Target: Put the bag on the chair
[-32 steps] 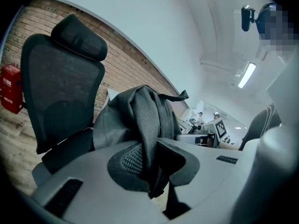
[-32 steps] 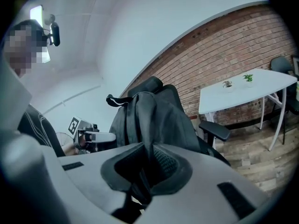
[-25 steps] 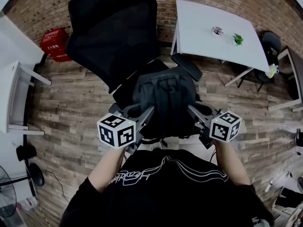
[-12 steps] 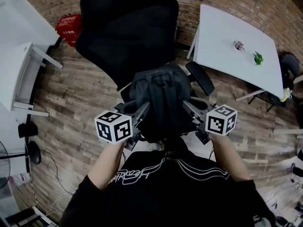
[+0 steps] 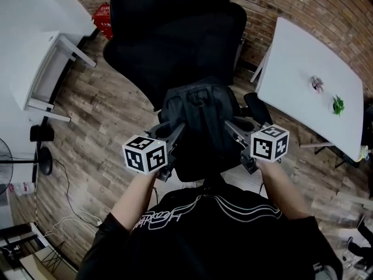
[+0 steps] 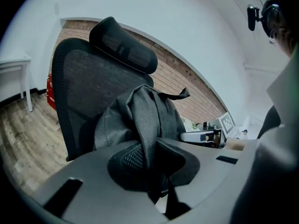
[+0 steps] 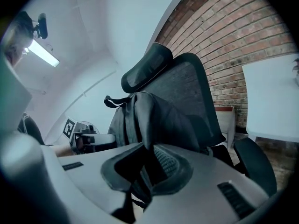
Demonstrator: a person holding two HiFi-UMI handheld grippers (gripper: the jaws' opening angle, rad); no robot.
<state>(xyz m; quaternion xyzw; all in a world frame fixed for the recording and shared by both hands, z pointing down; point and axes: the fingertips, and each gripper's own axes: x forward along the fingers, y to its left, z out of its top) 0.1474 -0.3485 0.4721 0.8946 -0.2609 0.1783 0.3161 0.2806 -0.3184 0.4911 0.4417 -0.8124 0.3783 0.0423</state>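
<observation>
Head view looks steeply down on a wood-plank floor (image 5: 99,127) that fills most of the frame, with a brick wall (image 5: 303,4) across the upper right. A black mesh office chair (image 5: 175,34) takes up the upper centre, its backrest and headrest turned toward the person, with one armrest (image 5: 256,107) showing right of centre. A white table (image 5: 303,86) slants down the right side, and a white desk (image 5: 35,45) sits at the upper left.

The dark grey backpack (image 5: 201,121) stands upright at centre frame, directly in front of the backrest and over the seat (the seat is hidden beneath it, so whether the bottom rests there cannot be told). The left gripper (image 5: 176,132) meets the backpack's left flank and the right gripper (image 5: 232,126) its right flank. In the left gripper view the jaws are pinched onto a fold of the backpack's grey fabric. The right gripper view shows the same, its jaws clamped on a dark fold of the backpack.

A red crate (image 5: 104,13) stands on the floor at the upper left beside the chair. A small green plant (image 5: 338,104) sits on the table at the far right.
</observation>
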